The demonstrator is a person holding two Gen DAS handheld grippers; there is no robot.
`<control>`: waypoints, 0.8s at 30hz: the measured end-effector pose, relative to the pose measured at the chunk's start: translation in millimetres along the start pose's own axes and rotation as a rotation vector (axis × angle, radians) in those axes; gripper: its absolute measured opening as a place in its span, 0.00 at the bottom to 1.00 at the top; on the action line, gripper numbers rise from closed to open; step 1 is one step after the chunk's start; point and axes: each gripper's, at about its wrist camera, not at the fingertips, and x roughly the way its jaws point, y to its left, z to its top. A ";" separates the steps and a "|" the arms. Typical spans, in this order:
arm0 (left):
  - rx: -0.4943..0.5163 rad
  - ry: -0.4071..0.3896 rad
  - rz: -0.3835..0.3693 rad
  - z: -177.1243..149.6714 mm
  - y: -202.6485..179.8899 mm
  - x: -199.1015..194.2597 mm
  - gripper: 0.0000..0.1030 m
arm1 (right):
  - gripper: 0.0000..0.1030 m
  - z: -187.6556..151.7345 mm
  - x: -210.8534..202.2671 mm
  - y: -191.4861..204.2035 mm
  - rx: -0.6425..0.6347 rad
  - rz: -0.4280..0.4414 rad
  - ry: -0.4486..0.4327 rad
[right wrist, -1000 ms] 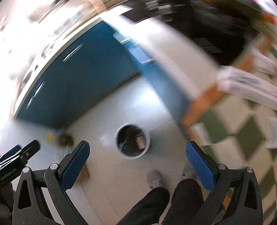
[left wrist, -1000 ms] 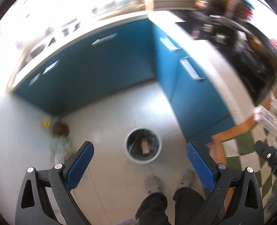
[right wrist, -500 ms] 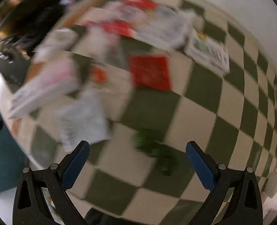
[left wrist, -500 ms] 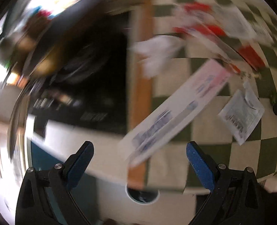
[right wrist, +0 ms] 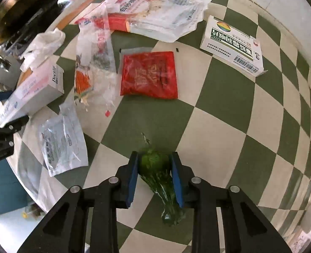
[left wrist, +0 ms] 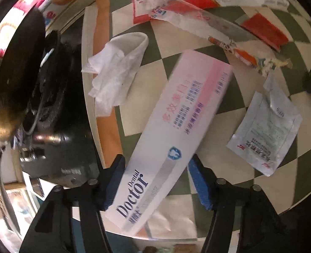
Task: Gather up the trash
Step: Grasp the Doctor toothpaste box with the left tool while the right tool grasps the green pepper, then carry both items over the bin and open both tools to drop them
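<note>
On the checkered table [right wrist: 229,97], both grippers, open over the floor bin a second ago, now clamp trash: left gripper [left wrist: 155,181] the toothpaste box [left wrist: 176,130], right gripper [right wrist: 154,168] a green wrapper [right wrist: 155,166] — bin next.

Left tongs [left wrist: 155,181] in close: two matte black plastic arms, angular and ribbed, each cut through with a triangular opening near the base. Round silver screw heads sit on top of each arm, two per side. The inner faces carry flat blue pads [left wrist: 199,187], bright against the black. Over on the other camera, the right tongs [right wrist: 155,177] show the same build: black skeletal arms, triangular cut-outs, paired silver screws, long blue pads [right wrist: 177,179] with slightly rounded tips. At that view's left edge, another black arm with a silver screw pokes in.
</note>
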 end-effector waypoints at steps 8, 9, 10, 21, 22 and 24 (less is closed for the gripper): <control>-0.314 -0.017 -0.093 -30.7 39.1 -31.5 0.47 | 0.29 8.2 -35.9 -12.5 0.019 0.078 -0.058; -0.365 -0.035 -0.109 -37.3 44.8 -40.6 0.47 | 0.29 9.1 -40.5 -10.4 0.019 0.090 -0.063; -0.406 -0.052 -0.115 -41.8 45.3 -47.2 0.47 | 0.29 9.5 -44.8 -7.5 0.016 0.101 -0.068; -0.892 -0.182 -0.200 -181.1 112.1 -96.0 0.46 | 0.29 -7.7 -99.4 125.8 -0.187 0.314 -0.090; -0.934 -0.177 -0.202 -198.7 115.3 -94.0 0.46 | 0.29 -10.9 -99.4 150.2 -0.234 0.338 -0.078; -1.039 -0.153 -0.196 -243.4 125.2 -84.2 0.46 | 0.29 -23.7 -98.6 189.3 -0.310 0.376 -0.050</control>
